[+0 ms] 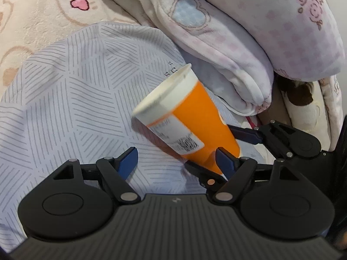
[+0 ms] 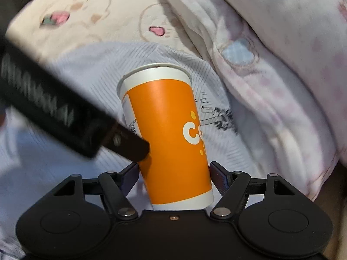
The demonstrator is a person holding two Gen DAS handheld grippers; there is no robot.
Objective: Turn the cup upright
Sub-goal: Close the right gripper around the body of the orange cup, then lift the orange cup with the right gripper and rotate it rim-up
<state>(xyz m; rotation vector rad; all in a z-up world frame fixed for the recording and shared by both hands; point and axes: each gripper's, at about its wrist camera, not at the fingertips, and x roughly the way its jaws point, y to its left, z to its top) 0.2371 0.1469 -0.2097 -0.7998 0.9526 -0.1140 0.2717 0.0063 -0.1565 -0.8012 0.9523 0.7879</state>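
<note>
**Orange cup gripped low by the right gripper, left fingers spread beside it**

Nearest the lens in each wrist view is that gripper's own black body with its blue-padded fingers. The right gripper (image 2: 174,176) has the lower part of the cup (image 2: 168,138) between its pads, one on each side and pressed to the orange wall. The left gripper (image 1: 176,162) has its fingers spread wide; only its right pad sits against the narrow end of the cup (image 1: 190,117), and nothing lies between the two pads but sheet.

Largest behind them is the bedding. A cream blanket (image 1: 36,15) with a pink heart spreads across the far left. A pale pink quilt (image 1: 249,43) is heaped at the right, its folded edge just beside the cup. A grey-striped white sheet (image 1: 71,95) lies under everything near.

The cup is orange paper with white bands at both ends and a printed label on one side. In the left view it leans, rim up and away to the left, narrow end low among the fingers. In the right view it points rim away from the camera, base nearest the gripper body. Whether its base touches the sheet cannot be told.
</note>
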